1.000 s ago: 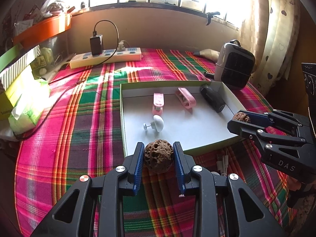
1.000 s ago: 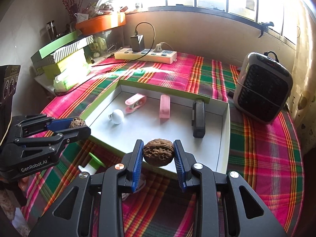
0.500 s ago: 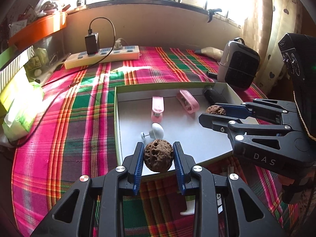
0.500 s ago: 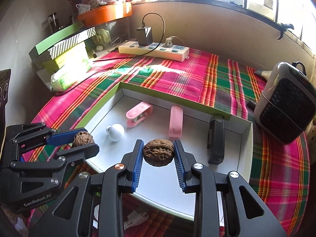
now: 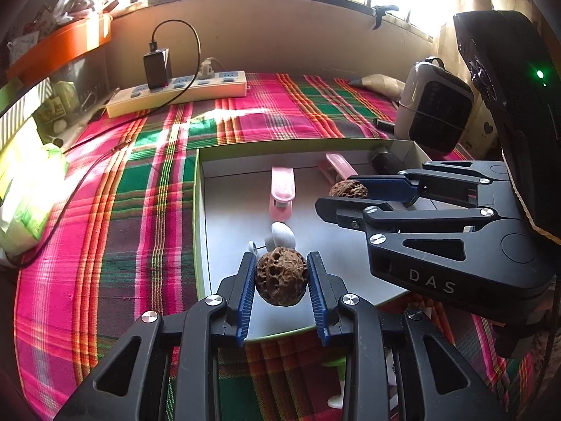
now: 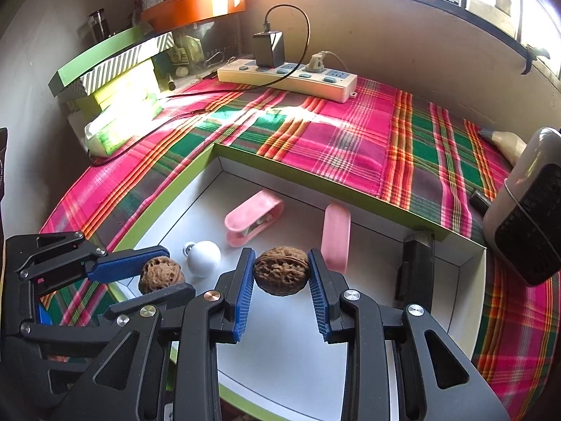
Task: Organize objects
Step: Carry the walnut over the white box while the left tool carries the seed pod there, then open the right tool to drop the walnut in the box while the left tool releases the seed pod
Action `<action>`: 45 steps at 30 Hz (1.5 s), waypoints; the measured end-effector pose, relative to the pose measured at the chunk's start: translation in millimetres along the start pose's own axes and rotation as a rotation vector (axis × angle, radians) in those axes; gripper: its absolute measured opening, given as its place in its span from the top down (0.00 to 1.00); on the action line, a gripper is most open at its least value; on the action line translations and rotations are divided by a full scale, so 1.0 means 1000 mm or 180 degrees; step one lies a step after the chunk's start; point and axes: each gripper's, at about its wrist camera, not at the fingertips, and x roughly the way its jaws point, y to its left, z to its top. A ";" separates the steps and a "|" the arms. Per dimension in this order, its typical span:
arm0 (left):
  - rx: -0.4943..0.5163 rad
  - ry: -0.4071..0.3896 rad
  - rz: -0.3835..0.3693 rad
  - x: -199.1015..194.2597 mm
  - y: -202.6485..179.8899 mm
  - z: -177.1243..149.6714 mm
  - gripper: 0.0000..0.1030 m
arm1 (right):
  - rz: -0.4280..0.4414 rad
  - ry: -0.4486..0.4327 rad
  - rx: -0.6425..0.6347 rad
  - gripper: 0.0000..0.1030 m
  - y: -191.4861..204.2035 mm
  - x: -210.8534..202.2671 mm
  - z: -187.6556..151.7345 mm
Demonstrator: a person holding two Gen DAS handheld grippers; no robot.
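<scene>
- The left gripper (image 5: 280, 275) was closed on a pitted walnut (image 5: 281, 276), its blue pads (image 5: 245, 293) pressed against both sides, holding the nut above the near left part of the green-rimmed box (image 5: 197, 210).
- The right gripper (image 6: 280, 275) was clamped the same way on a smoother walnut (image 6: 281, 270), raised over the white floor of the box, further toward its middle.
- Just beyond the left gripper's nut, a white knob (image 5: 280, 233) lay on the box floor.
- Past the knob lay two pink clips (image 6: 254, 222), apart from each other, the left one on its side.
- A black object (image 6: 415, 263) lay near the right wall of the box.
- The box sat on a plaid cloth (image 6: 350, 133).
- At the far edge of the cloth, a power strip (image 6: 287, 79) held a black charger (image 6: 268, 49).
- A small heater (image 5: 434, 112) stood to the far right, beyond the box.
</scene>
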 end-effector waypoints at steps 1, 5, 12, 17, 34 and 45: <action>0.0000 0.0005 0.0007 0.001 0.000 0.000 0.73 | -0.0001 0.0011 -0.0004 0.69 0.000 0.002 0.000; 0.0013 0.0013 0.0000 0.004 0.000 0.001 0.73 | 0.0001 0.0033 0.0000 0.69 0.000 0.007 0.003; 0.0031 0.0030 0.0002 0.009 -0.001 0.002 0.73 | -0.0035 0.0077 -0.0031 0.69 -0.001 0.016 0.009; 0.0031 0.0026 0.0023 0.009 -0.003 0.002 0.73 | -0.0055 0.0071 -0.0062 0.69 0.000 0.019 0.013; 0.0044 0.0019 0.0057 0.009 -0.003 0.001 0.73 | -0.0086 0.0061 -0.0172 0.69 0.008 0.025 0.016; 0.0043 0.0022 0.0056 0.009 -0.003 0.002 0.73 | -0.0102 0.0069 -0.0181 0.69 0.009 0.025 0.017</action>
